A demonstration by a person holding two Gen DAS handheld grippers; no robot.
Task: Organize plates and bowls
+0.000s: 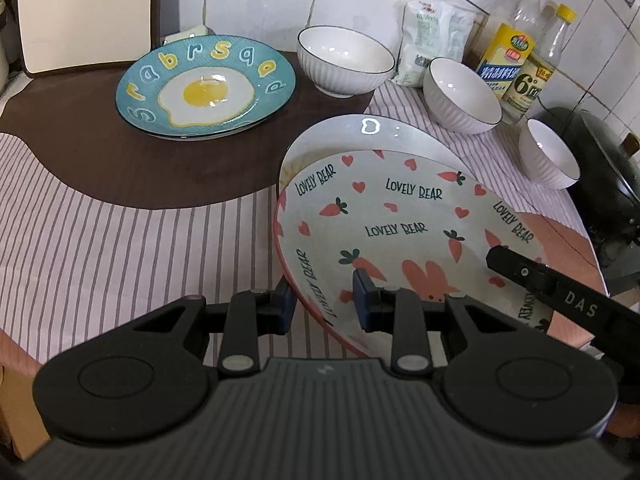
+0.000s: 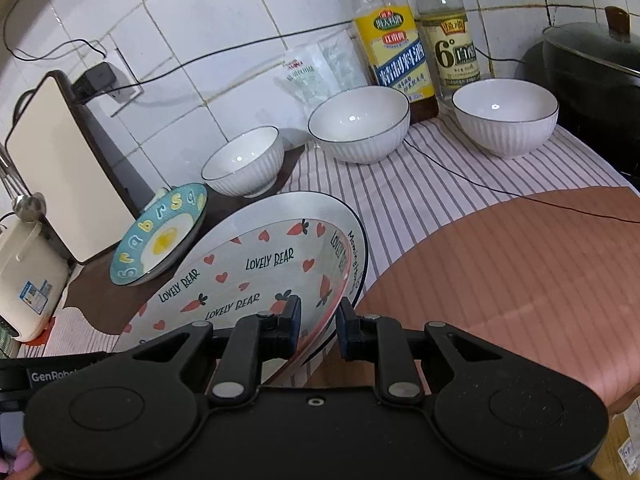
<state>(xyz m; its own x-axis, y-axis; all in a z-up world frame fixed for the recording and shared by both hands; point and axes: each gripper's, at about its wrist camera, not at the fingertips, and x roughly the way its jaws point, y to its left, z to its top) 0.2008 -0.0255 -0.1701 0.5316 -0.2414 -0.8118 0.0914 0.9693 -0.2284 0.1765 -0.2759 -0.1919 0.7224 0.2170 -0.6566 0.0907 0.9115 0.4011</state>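
Carrot-print "Lovely Bear" ceramic plate (image 1: 400, 216) sits tilted on a white plate (image 1: 360, 136), centre table. Left gripper (image 1: 322, 300) and right gripper (image 2: 318, 326) straddle its rim at 7 and 4 o'clock, not visibly pinching. Uneven closing risks sliding it off.

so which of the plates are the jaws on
The carrot-and-heart LOVELY BEAR plate: both grippers straddle its rim. It sits tilted over a white plate; the blue fried-egg plate lies apart, untouched.

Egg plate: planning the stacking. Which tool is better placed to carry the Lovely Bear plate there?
Probably the left tool: it straddles the Lovely Bear plate rim on the egg plate side; the right tool sits opposite.
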